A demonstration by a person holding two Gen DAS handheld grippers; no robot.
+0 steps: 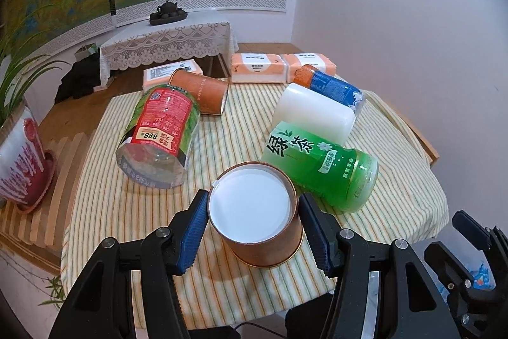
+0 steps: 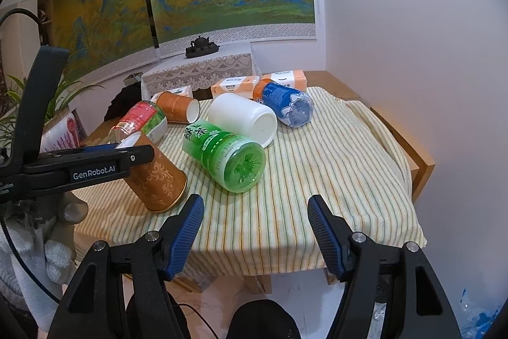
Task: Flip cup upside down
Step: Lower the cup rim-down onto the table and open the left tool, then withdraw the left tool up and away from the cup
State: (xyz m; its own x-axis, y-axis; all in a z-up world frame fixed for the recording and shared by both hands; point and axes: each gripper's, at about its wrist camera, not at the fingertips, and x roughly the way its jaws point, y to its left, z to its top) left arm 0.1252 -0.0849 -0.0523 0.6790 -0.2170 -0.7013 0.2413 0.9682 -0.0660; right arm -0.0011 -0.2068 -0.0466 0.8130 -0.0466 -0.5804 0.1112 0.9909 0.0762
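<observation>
A brown paper cup [image 1: 263, 240] with gold pattern and white base stands upside down, tilted, on the striped tablecloth [image 1: 127, 205]. My left gripper [image 1: 252, 208] straddles it, blue pads on both sides, seemingly touching. In the right wrist view the cup [image 2: 155, 180] sits at the left with its mouth rim on the cloth and the left gripper [image 2: 127, 153] around its top. My right gripper [image 2: 255, 212] is open and empty above the table's near edge.
A green bottle [image 1: 320, 167], a red-labelled bottle [image 1: 162, 129], a white cup [image 1: 312, 110], a blue bottle [image 1: 333, 89] and a second brown cup [image 1: 203, 94] lie on the cloth. Tissue packs [image 1: 257, 69] sit behind. A potted plant [image 1: 22, 154] stands left.
</observation>
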